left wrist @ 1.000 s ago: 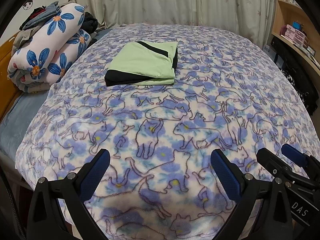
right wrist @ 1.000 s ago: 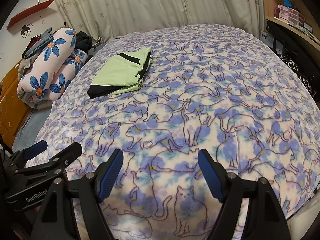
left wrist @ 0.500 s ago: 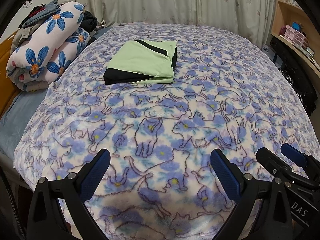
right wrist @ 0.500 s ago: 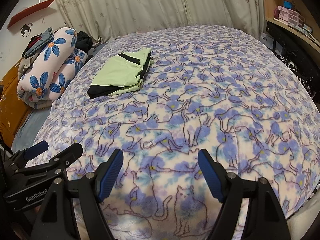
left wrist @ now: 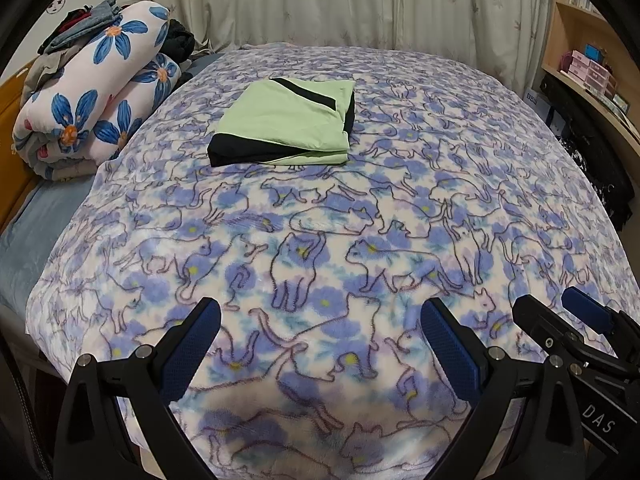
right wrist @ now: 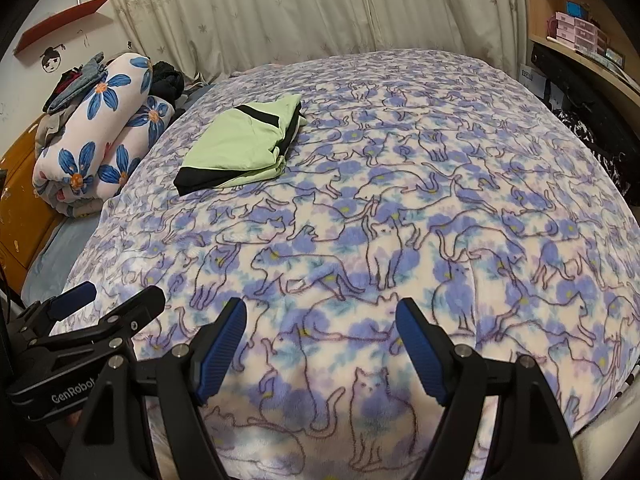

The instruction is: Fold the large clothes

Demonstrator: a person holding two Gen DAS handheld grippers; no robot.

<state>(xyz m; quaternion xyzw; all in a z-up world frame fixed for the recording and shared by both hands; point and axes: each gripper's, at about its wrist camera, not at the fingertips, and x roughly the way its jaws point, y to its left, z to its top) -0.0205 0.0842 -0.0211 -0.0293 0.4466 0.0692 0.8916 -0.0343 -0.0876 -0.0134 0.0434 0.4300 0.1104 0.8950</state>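
In the left wrist view, the left gripper (left wrist: pixel 320 316) hung over the near edge of the cat-print blanket (left wrist: pixel 400 208), its blue pads wide apart with nothing between them. The folded green garment (left wrist: pixel 288 120) lay flat on the blanket, well apart from the gripper, near a rolled flowered quilt (left wrist: pixel 92 96). The right gripper (left wrist: pixel 560 312) showed at the lower right.

In the right wrist view, the right gripper (right wrist: pixel 322 316) was also spread apart and empty above the blanket (right wrist: pixel 440 184). The garment (right wrist: pixel 244 144) rested far ahead to the left, beside the quilt (right wrist: pixel 104 128).
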